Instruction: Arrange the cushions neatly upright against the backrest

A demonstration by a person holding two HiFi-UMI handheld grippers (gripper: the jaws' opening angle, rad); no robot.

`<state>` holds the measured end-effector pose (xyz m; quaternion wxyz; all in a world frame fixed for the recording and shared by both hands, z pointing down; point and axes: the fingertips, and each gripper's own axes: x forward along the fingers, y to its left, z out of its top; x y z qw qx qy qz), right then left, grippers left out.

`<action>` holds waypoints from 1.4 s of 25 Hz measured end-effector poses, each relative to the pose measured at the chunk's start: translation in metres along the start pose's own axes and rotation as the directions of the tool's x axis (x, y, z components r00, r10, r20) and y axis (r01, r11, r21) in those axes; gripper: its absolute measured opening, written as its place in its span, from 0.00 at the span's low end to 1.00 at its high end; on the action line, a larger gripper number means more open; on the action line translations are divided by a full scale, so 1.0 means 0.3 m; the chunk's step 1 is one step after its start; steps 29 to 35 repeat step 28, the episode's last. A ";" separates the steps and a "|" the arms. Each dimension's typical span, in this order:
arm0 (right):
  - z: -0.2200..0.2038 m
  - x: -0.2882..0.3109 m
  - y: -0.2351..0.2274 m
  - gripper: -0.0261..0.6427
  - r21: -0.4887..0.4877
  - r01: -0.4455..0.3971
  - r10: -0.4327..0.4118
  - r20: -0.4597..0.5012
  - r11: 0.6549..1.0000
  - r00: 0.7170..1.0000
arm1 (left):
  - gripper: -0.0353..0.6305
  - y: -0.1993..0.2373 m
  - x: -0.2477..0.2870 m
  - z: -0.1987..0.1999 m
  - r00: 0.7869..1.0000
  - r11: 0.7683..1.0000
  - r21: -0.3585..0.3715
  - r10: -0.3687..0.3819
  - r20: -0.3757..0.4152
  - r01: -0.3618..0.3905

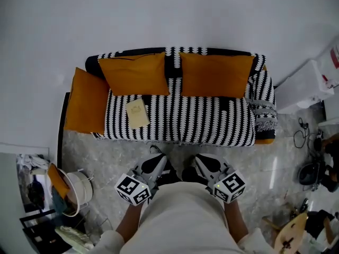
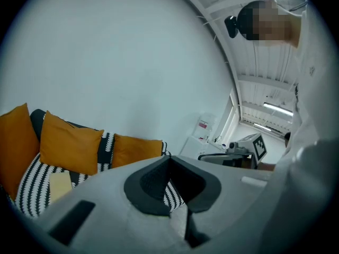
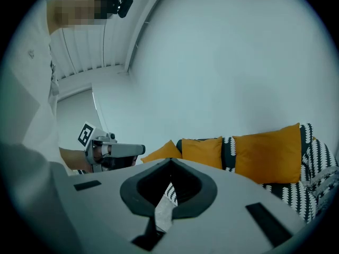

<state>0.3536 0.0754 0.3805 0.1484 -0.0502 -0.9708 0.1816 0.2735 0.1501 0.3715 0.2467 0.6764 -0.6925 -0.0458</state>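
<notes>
Two orange cushions stand against the backrest of the black-and-white patterned sofa (image 1: 201, 121), one on the left (image 1: 135, 73) and one on the right (image 1: 214, 74). A third orange cushion (image 1: 87, 100) leans at the sofa's left arm. My left gripper (image 1: 157, 162) and right gripper (image 1: 204, 163) are both shut and empty. They are held close to my body, above the floor in front of the sofa. In the left gripper view the cushions (image 2: 69, 144) lie well beyond the shut jaws. The right gripper view shows the right cushion (image 3: 267, 150) beyond its jaws.
A pale yellow book (image 1: 137, 114) lies on the left of the seat. A folded patterned throw (image 1: 263, 112) hangs over the right arm. A white basket (image 1: 79, 192) stands on the floor at left. A white cabinet (image 1: 304, 86) and cables (image 1: 312, 168) are at right.
</notes>
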 end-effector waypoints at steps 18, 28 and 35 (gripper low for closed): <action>-0.066 -0.046 -0.002 0.05 -0.046 -0.003 0.001 -0.044 0.999 0.999 | 0.07 -0.005 -0.015 -0.069 0.999 0.999 -0.025 0.039 -0.013 -0.039; -0.068 -0.056 -0.009 0.05 -0.051 0.002 -0.004 -0.041 0.999 0.999 | 0.07 -0.026 0.005 -0.072 0.999 0.999 -0.018 0.029 -0.015 -0.029; -0.068 -0.056 -0.009 0.05 -0.051 0.002 -0.004 -0.041 0.999 0.999 | 0.07 -0.026 0.005 -0.072 0.999 0.999 -0.018 0.029 -0.015 -0.029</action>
